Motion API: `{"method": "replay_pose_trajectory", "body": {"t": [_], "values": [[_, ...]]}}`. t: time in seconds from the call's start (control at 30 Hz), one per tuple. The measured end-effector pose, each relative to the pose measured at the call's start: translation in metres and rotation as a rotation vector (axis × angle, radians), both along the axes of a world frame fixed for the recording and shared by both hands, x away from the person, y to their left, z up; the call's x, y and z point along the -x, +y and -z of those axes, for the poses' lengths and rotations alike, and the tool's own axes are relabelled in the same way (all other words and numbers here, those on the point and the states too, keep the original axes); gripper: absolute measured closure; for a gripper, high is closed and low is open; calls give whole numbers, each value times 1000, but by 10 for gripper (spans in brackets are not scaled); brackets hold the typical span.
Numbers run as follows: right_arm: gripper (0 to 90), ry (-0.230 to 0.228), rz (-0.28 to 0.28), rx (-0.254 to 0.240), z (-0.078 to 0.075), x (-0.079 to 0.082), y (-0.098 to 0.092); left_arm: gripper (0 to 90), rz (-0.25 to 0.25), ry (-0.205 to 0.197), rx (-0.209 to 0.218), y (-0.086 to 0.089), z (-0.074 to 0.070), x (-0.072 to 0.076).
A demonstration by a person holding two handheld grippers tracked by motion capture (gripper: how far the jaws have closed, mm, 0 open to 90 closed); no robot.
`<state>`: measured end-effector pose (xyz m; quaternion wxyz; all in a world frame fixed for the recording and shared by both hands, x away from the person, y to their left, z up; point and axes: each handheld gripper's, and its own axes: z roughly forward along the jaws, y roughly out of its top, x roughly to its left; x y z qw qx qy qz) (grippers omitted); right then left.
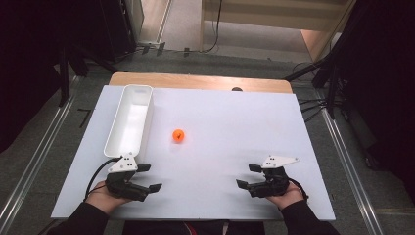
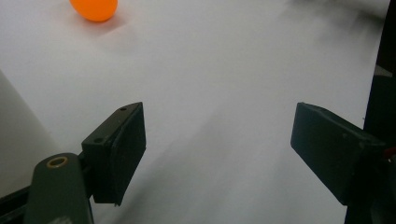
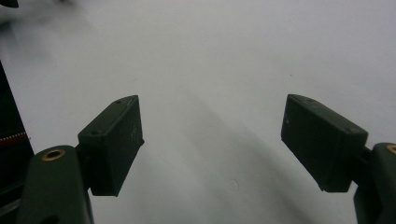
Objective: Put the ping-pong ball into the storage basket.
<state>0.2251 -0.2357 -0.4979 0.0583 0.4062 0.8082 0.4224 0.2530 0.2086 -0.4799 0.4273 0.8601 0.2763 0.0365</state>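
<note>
The left gripper and right gripper rest at the near edge of the white board, jaws spread with nothing between them. The orange ball lies loose mid-board, left of centre, just right of the white bin, which runs along the far left. Risk: the ball is round and free to roll; an off-centre closure or a nudge from one jaw would likely send it away across the smooth surface. Beyond the board, a wooden tabletop edge shows, then grey floor and dark stands at both sides.
</note>
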Motion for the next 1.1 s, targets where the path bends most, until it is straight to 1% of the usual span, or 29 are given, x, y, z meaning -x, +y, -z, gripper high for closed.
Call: {"method": "replay_pose_trajectory", "body": {"t": [0.03,0.1,0.17,0.23,0.33,0.4,0.43,0.47,0.5,0.57,0.7,0.77,0.83,1.1], "values": [[196,-2,0,1,0,0,0,186,2,-9,-2,0,0,0],[196,3,1,1,0,0,-1,222,14,-19,-1,0,-1,1],[196,5,1,0,0,0,-1,221,17,-28,2,-2,-2,2],[196,5,0,2,0,0,-1,221,14,-24,-4,-3,-2,2],[196,4,1,3,0,0,-1,221,5,-22,-2,-6,-3,2],[196,-1,2,5,0,-1,-1,221,1,-24,2,-7,-5,1],[196,-2,1,6,1,-1,-1,221,-9,-20,11,-8,-5,1],[196,-2,2,5,1,-1,-2,221,-8,-18,11,-9,-5,0],[196,-2,2,5,0,-1,-2,221,-5,-18,0,-10,-6,-1],[196,-2,1,4,1,-1,-2,221,-2,-19,-4,-11,-6,-1],[196,-3,8,2,1,-1,-2,221,0,-26,0,-16,-7,-1],[196,2,12,0,1,0,-2,222,-5,-17,0,-19,-8,-1],[196,6,12,-2,1,-1,-3,222,-5,-11,-11,-23,-9,-2],[196,2,12,1,1,-1,-4,222,-5,-15,-2,-31,-12,-3]]}}
